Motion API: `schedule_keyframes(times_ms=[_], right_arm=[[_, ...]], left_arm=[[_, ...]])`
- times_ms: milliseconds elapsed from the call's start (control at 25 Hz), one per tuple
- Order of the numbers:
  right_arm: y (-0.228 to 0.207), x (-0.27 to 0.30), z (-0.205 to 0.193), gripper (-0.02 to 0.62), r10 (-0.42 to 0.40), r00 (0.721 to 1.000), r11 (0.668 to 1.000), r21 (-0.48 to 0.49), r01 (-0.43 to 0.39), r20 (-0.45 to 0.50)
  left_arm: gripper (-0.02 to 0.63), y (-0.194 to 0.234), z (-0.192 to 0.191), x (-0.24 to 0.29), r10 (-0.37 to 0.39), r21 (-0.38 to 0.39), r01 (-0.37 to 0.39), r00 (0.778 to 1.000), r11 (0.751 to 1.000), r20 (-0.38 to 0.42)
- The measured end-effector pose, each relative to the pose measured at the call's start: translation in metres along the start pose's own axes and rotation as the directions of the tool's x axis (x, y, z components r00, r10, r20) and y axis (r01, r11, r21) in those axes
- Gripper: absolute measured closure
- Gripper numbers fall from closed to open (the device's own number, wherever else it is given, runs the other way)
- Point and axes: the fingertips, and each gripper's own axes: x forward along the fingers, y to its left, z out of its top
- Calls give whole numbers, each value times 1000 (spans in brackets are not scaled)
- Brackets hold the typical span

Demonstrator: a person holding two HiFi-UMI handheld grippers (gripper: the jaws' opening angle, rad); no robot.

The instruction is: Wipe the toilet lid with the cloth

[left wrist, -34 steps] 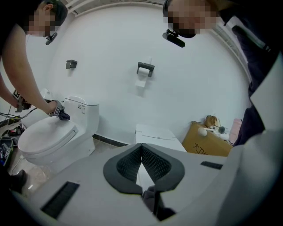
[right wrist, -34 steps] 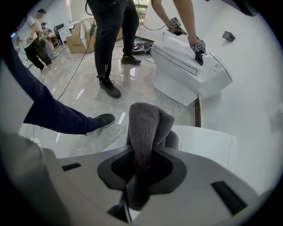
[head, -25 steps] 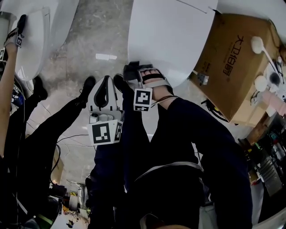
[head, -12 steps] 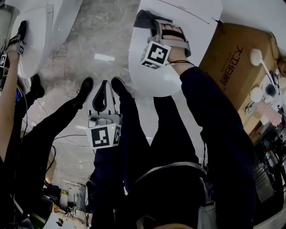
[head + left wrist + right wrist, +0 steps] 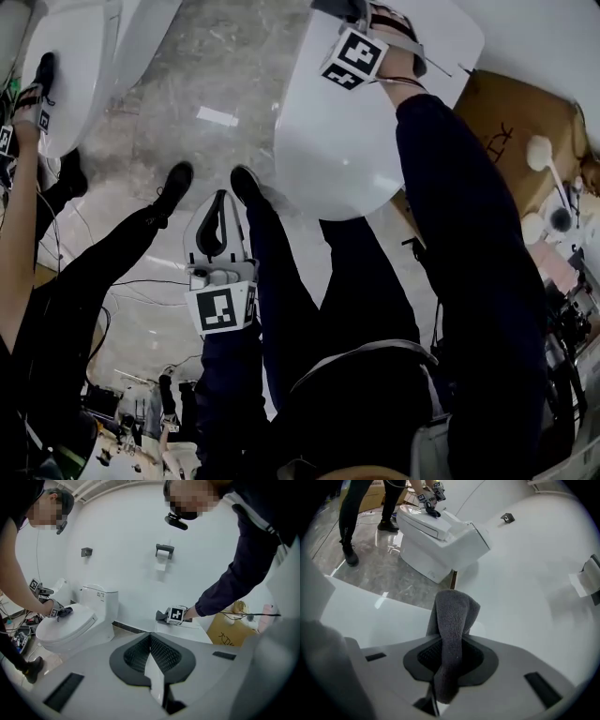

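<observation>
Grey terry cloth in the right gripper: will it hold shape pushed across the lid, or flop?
Likely floppy: the grey terry cloth folds over beyond the right gripper, so it may bunch rather than push flat. Probably light. It should slide easily on the glossy white toilet lid.

Light is soft and even, with only faint shadows; in the head view the lid (image 5: 347, 141) glares almost pure white, while the dark trousers (image 5: 375, 309) sink to black with little detail; the glossy floor (image 5: 225, 56) carries pale glare patches; both gripper views bend straight lines and fall to black at the corners; in the right gripper view the cloth (image 5: 452, 634) shows its nap clearly up close, softer at its lower end; the wall (image 5: 126, 531) in the left gripper view is bright and flat, nearly shadowless.
</observation>
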Motion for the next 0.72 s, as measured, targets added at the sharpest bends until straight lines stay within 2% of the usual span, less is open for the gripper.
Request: schedule_keyframes(times_ms=[200, 360, 520, 720], right_arm=[[5, 27, 3, 523, 29, 999, 1000, 8, -29, -43], [19, 16, 6, 525, 58, 996, 998, -20, -60, -63], [48, -7, 11, 525, 86, 994, 990, -103, -92, -62], [101, -46, 23, 524, 156, 986, 981, -109, -162, -62]], left_arm=[[591, 8, -13, 8, 37, -41, -38, 999, 998, -14], [591, -2, -25, 14, 7, -32, -8, 999, 999, -38], [591, -11, -12, 18, -35, -13, 35, 999, 999, -27], [591, -3, -2, 11, -52, -8, 52, 999, 999, -1]])
